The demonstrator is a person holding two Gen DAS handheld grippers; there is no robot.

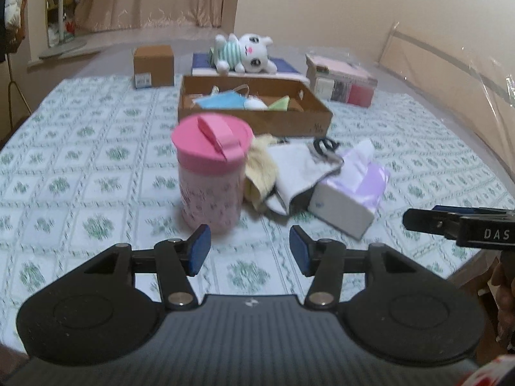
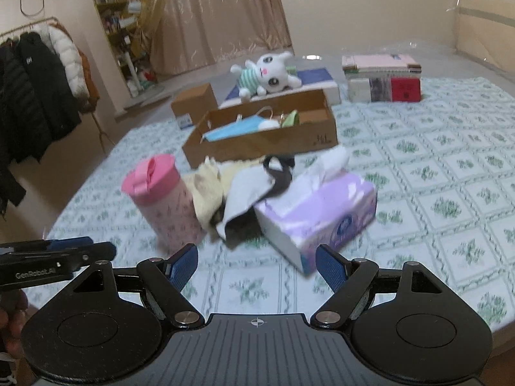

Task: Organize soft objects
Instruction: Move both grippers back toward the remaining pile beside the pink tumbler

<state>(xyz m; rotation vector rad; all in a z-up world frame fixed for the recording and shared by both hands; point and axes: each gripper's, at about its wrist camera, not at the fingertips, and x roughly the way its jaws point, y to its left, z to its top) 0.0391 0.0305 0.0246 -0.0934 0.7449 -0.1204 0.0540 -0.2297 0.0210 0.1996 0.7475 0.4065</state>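
We log the left gripper first: blue-padded jaws partly apart, nothing between them, poised above the near edge of the tabletop, just short of the pink cup. We log the right gripper next: jaws spread wide, nothing between them, also above the near edge, just short of the tissue box. Each gripper shows at the side of the other's view, and part of a hand shows at the lower left of the right wrist view.

On the tabletop, which wears a green-and-white patterned cloth, we count:

- One pink cup with a pink flip lid, upright, near the middle of the near edge.
- One pale yellow cloth, crumpled, touching the cup's right side.
- One grey-and-white cloth, dark at its edges, lying partly on the yellow cloth and against the tissue box.
- One lavender tissue box, a white tissue standing out of its top, to the right of the cloths.
- One shallow cardboard tray behind this cluster, toward the far edge, holding a blue face mask, a white item and a green one we cannot identify.
- One small closed cardboard box by the far left corner.
- One white plush bunny in a striped top, lying on a blue-topped box behind the tray.
- One stack of books at the far right.
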